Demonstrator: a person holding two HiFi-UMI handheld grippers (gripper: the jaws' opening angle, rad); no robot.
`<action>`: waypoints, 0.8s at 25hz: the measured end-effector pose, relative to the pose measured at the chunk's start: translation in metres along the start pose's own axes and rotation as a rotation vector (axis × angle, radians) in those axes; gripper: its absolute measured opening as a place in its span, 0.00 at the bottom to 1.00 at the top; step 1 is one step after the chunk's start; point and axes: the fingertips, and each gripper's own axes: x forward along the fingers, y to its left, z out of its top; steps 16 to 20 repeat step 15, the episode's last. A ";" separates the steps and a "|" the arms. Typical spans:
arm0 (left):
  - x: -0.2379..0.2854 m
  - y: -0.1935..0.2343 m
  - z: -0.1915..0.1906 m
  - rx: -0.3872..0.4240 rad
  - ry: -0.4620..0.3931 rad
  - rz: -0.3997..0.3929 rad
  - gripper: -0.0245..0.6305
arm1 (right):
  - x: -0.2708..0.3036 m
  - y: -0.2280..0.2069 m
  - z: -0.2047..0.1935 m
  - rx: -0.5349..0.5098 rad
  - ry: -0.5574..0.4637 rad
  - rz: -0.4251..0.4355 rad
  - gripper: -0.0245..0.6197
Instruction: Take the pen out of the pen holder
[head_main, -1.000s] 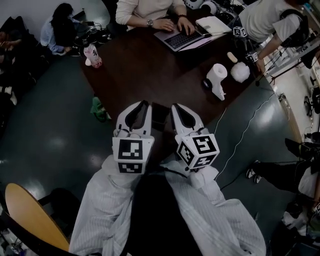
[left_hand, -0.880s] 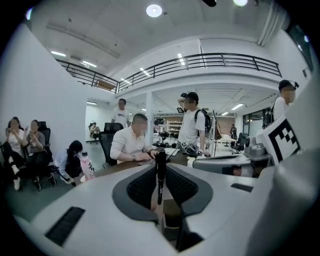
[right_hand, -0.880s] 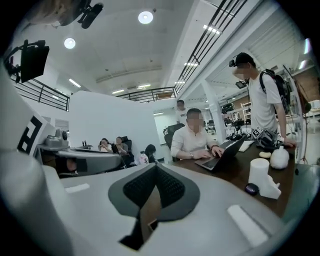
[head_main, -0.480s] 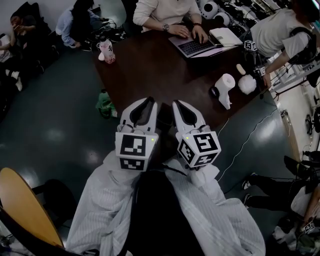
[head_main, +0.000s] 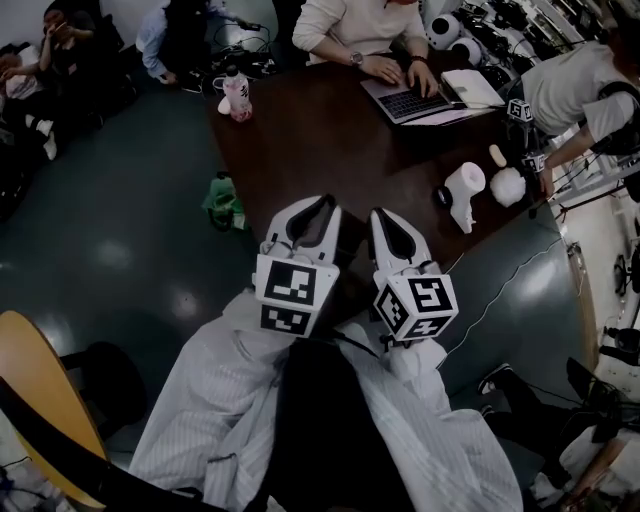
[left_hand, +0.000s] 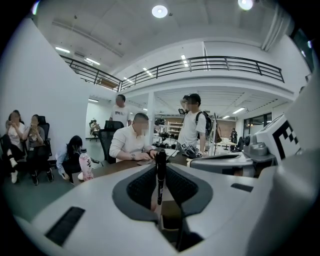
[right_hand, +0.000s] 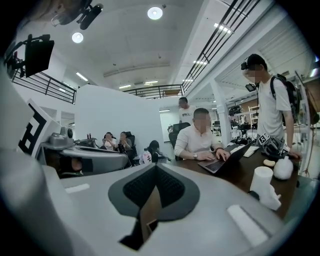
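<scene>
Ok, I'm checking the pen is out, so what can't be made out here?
- Pen holder: found in no view; in the head view the left gripper and right gripper cover the table edge.
- Pen: clear in the left gripper view; too dark in the head view.

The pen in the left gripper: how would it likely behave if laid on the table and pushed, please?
The pen, upright in the left gripper, looks slim and straight, so probably stiff. Thin and apparently round, it would likely roll on the smooth table. It seems light for its length.
</scene>
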 end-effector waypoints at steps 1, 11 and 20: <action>0.000 0.000 -0.001 -0.002 0.003 -0.002 0.13 | 0.000 0.000 0.000 -0.001 0.002 -0.002 0.04; 0.001 -0.005 -0.004 -0.013 0.023 -0.013 0.13 | -0.003 0.001 -0.001 0.007 0.009 0.005 0.04; 0.001 -0.009 -0.005 -0.012 0.027 -0.017 0.13 | -0.006 -0.001 -0.001 0.011 0.011 0.003 0.04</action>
